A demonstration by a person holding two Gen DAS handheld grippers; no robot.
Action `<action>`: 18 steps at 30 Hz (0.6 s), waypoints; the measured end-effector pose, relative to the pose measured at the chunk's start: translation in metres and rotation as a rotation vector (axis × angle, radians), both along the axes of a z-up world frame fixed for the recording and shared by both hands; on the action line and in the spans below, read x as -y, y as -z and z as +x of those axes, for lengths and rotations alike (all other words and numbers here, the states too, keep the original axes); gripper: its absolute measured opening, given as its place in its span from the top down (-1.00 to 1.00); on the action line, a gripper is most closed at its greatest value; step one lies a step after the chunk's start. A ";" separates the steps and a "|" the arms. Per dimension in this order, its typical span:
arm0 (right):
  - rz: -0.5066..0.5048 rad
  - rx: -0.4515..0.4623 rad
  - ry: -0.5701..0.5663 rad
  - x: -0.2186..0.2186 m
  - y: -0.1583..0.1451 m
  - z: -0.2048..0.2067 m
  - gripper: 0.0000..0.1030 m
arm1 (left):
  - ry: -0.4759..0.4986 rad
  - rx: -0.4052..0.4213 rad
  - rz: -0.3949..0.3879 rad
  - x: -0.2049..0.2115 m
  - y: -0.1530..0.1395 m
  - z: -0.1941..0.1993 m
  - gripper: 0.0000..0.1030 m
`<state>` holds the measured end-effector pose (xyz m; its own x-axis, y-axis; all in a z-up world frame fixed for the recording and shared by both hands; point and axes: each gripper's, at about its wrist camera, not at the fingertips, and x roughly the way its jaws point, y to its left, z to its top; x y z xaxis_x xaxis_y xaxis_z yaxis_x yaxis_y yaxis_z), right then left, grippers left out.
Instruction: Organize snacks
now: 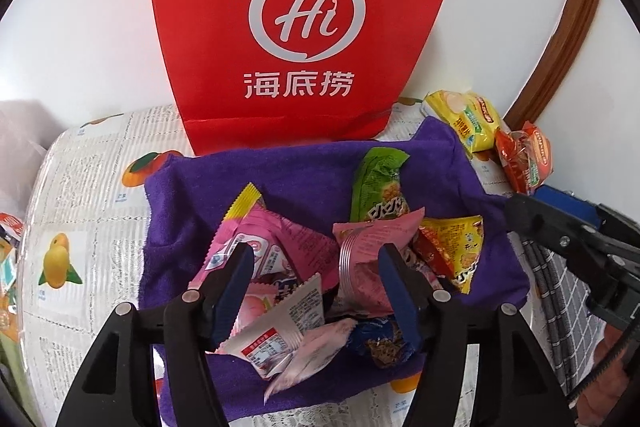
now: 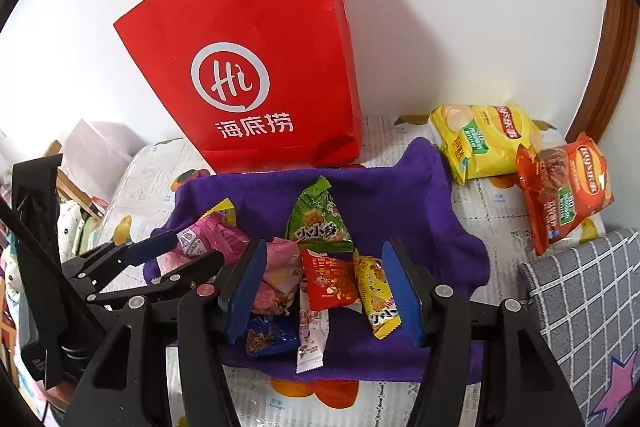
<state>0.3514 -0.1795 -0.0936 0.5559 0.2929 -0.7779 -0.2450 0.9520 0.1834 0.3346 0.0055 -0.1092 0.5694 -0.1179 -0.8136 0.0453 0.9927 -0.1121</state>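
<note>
Currently both tongs wide, holding nothing: left tongs (image 1: 316, 287) and right tongs (image 2: 324, 291) above snack packets (image 2: 328, 279) on purple towel (image 2: 380, 179).

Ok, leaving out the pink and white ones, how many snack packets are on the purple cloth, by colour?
Green packet: 1
Red packet: 1
Yellow packet: 1
Blue packet: 1
Total: 4

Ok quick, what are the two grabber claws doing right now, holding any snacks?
Left gripper: open, holding nothing, above the pink snack packets.
Right gripper: open, holding nothing, above the small red snack packet.
</note>
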 end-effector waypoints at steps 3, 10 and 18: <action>-0.019 0.013 0.010 0.000 -0.008 -0.007 -0.16 | 0.009 -0.003 0.003 0.000 -0.002 -0.004 -0.24; -0.027 -0.006 0.021 0.008 -0.010 -0.038 -0.16 | 0.001 0.033 0.036 0.007 -0.018 -0.028 -0.43; -0.023 -0.052 0.087 0.030 -0.014 -0.095 -0.16 | -0.001 0.105 0.065 0.017 -0.033 -0.094 -0.56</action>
<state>0.2565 -0.2099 -0.0799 0.5368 0.2273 -0.8125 -0.1522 0.9733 0.1718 0.2407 -0.0115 -0.0760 0.6517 -0.0662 -0.7556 0.0521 0.9977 -0.0425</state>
